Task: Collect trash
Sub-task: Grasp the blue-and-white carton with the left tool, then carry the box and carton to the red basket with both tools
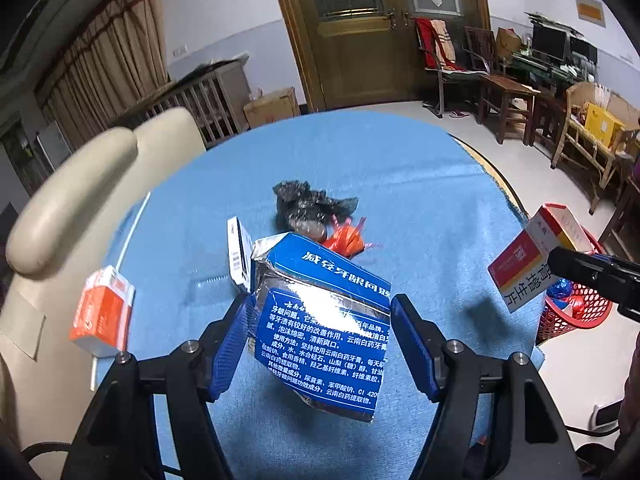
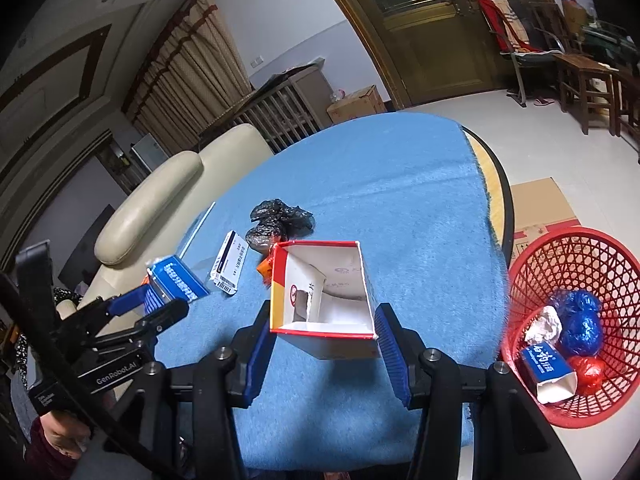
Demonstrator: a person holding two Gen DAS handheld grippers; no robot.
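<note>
My left gripper [image 1: 320, 320] is shut on a crumpled blue toothpaste box [image 1: 324, 328], held above the blue cloth; the box also shows in the right wrist view [image 2: 176, 280]. My right gripper [image 2: 324, 320] is shut on an open red, yellow and white carton [image 2: 324, 304], held above the table's right side; the carton also shows in the left wrist view [image 1: 528, 256]. On the cloth lie a black plastic bag [image 2: 280, 220], an orange wrapper [image 1: 348, 240], a white barcode box [image 2: 230, 266] and an orange-white box [image 1: 104, 312]. A red mesh basket [image 2: 532, 272] stands on the floor at right.
The round table carries a blue cloth [image 2: 380, 184]. A cream sofa [image 2: 160, 200] lies left of the table. The basket holds blue and red foil wads, white paper and a blue carton [image 2: 548, 368]. Flat cardboard [image 2: 540, 204] lies behind the basket. Wooden chairs [image 1: 504, 92] stand at far right.
</note>
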